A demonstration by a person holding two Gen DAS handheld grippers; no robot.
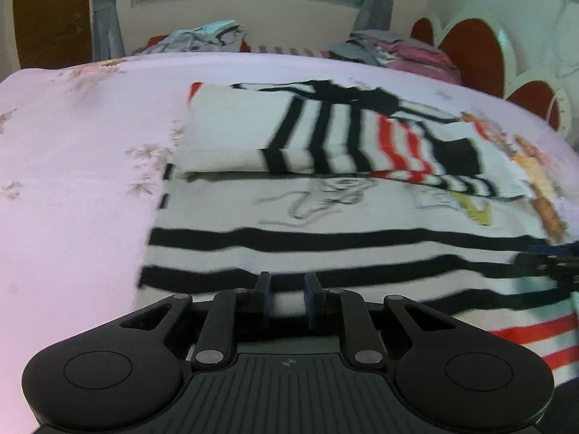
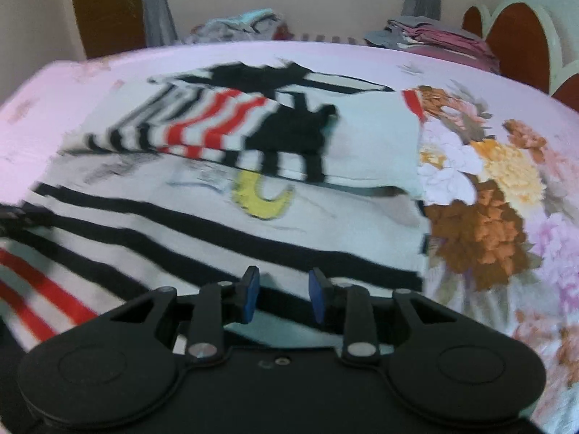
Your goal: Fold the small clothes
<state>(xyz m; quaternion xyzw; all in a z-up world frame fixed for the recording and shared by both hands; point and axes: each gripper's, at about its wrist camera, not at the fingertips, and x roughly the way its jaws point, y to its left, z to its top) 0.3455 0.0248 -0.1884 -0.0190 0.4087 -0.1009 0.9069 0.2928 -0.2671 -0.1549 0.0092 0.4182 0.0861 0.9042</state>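
A small white garment (image 1: 325, 209) with black and red stripes and a printed drawing lies on the pink bed sheet (image 1: 72, 181). Its sleeves are folded in across the far part. It also shows in the right wrist view (image 2: 224, 217). My left gripper (image 1: 287, 287) is open over the garment's near hem at the left, the fabric lying between its fingers. My right gripper (image 2: 282, 289) is open over the near hem at the right edge. The tip of the right gripper (image 1: 553, 264) shows at the right of the left wrist view. Both views are motion-blurred.
A loose pile of clothes (image 1: 202, 38) lies at the far left of the bed, and a folded stack (image 1: 398, 52) at the far right. A red and white headboard (image 1: 470, 50) stands on the right. A large flower print (image 2: 481, 199) covers the sheet right of the garment.
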